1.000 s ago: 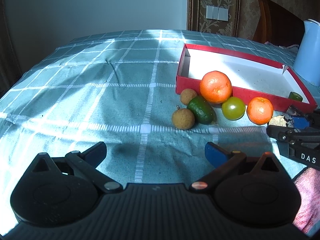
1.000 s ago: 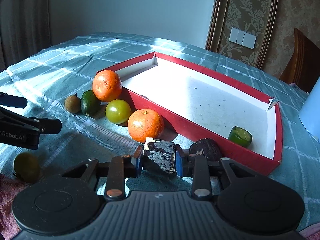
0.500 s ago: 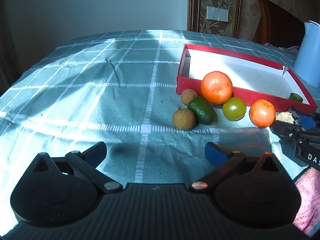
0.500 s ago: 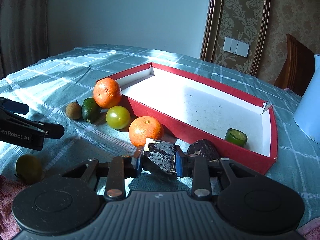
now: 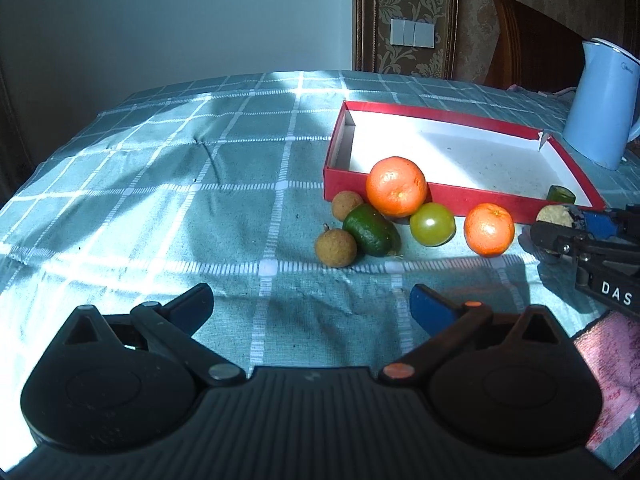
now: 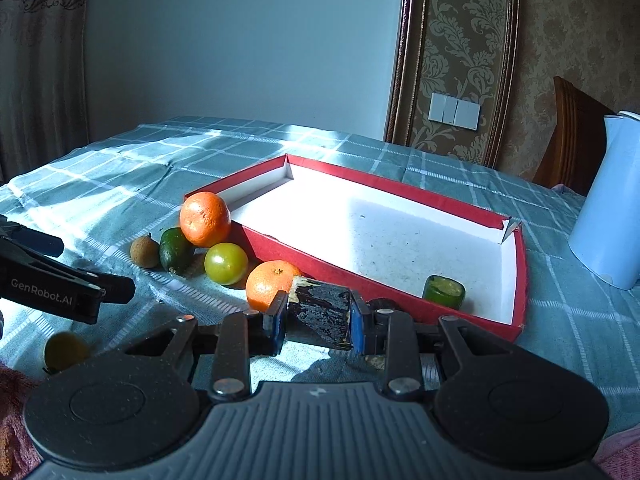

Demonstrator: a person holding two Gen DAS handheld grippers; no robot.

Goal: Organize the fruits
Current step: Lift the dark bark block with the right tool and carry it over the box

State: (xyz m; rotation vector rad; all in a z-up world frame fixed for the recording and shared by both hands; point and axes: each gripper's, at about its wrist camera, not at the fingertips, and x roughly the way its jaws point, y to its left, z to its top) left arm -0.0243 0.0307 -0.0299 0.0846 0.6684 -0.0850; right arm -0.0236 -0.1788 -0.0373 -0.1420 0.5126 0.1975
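Your right hand-held gripper (image 6: 318,314) is pinching a dark chunk (image 6: 320,312) with a pale cut end, held just in front of the near wall of the red box (image 6: 516,280), above the checked cloth on the table (image 6: 100,184). Your left hand-held gripper (image 5: 310,304) hangs spread wide with nothing between its fingers, over bare cloth short of the fruit. A small yellow fruit (image 6: 64,350) lies nearest you, by a pink towel (image 5: 612,364). Beyond, the fruits sit in a loose row outside the box: a small orange (image 6: 270,282) just beside the held chunk, a green tomato (image 6: 226,263), a dark green fruit (image 6: 175,250), and a bigger orange (image 6: 205,219) against the box wall. Two brown longans (image 5: 335,247) (image 5: 347,205) lie at the left end of the row. Inside the box, only a green cut piece (image 6: 444,291) rests in the near right corner. A pale blue kettle (image 6: 608,200) stands past the box on the right.
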